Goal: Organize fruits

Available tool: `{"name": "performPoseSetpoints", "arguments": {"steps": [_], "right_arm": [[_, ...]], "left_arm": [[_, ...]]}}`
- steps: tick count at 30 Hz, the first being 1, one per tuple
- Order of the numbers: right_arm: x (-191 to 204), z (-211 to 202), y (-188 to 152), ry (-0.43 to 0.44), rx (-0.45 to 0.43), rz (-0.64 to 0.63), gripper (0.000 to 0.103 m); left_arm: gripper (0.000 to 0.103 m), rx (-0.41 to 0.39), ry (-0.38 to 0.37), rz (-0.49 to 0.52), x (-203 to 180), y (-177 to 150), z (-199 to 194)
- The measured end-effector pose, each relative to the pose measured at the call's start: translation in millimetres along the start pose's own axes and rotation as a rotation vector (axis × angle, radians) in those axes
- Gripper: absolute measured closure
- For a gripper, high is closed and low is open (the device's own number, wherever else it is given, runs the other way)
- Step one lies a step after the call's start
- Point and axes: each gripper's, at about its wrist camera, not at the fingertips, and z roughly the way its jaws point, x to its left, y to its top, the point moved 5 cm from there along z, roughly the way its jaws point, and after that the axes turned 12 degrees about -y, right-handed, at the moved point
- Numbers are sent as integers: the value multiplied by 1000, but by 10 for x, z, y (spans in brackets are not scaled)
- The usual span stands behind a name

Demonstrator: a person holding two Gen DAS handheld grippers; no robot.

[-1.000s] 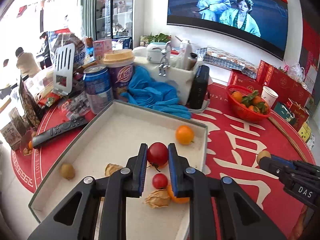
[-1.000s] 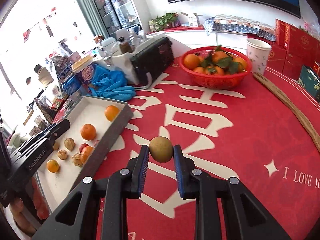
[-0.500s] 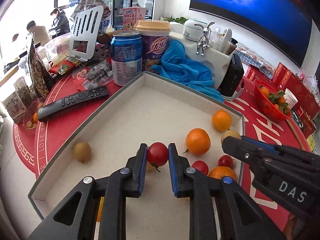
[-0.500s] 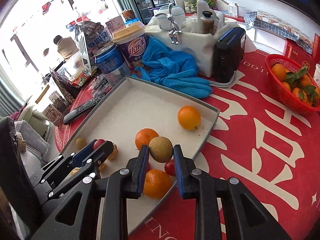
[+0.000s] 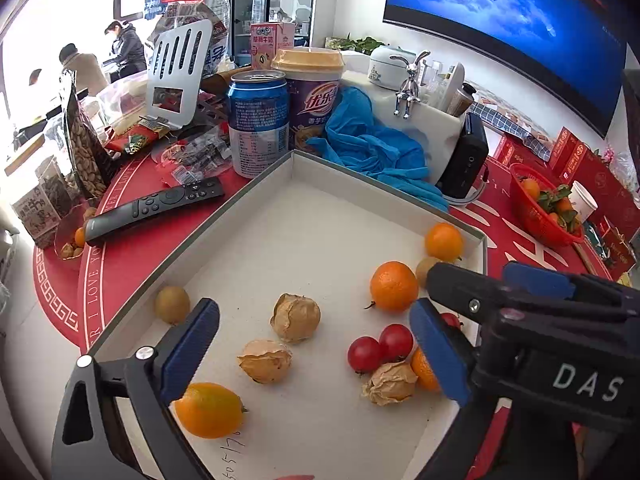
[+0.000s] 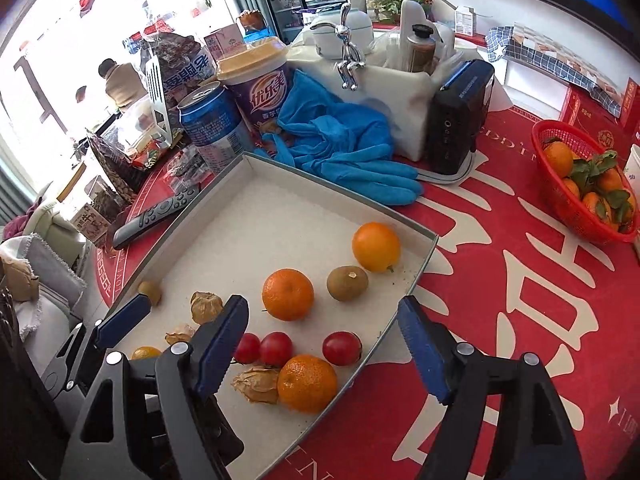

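Fruit sits loose in white tray [image 6: 418, 276]. Right gripper [image 5: 460, 300] blocks tray's near-right corner in left-wrist view, half hiding brown fruit [image 6: 347, 283] & one tomato [image 6: 341, 348]; right-wrist view shows both whole. Left gripper [image 5: 316, 352] & right gripper [image 6: 320, 348]: jaws opening, wide, nothing gripped. Tray's far half bare. Basket [image 6: 560, 216] w/ oranges well apart.

Table: round, with a red cloth [image 6: 500, 320] that has big white letters on it.
Box: a flat white tray [image 6: 256, 224] sits on the cloth.
Behind the tray: a blue can [image 5: 259, 120], a purple cup [image 5: 314, 100] and blue gloves [image 6: 344, 148].
Left of the tray: a black remote [image 5: 154, 208].
Far right: a red basket [image 6: 580, 184].
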Motion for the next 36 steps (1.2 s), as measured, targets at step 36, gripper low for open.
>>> {"name": "performPoseSetpoints", "arguments": {"steps": [36], "right_arm": [[-12, -121, -44, -147, 37, -73, 0]], "left_arm": [[0, 21, 26, 61, -127, -88, 14]]}}
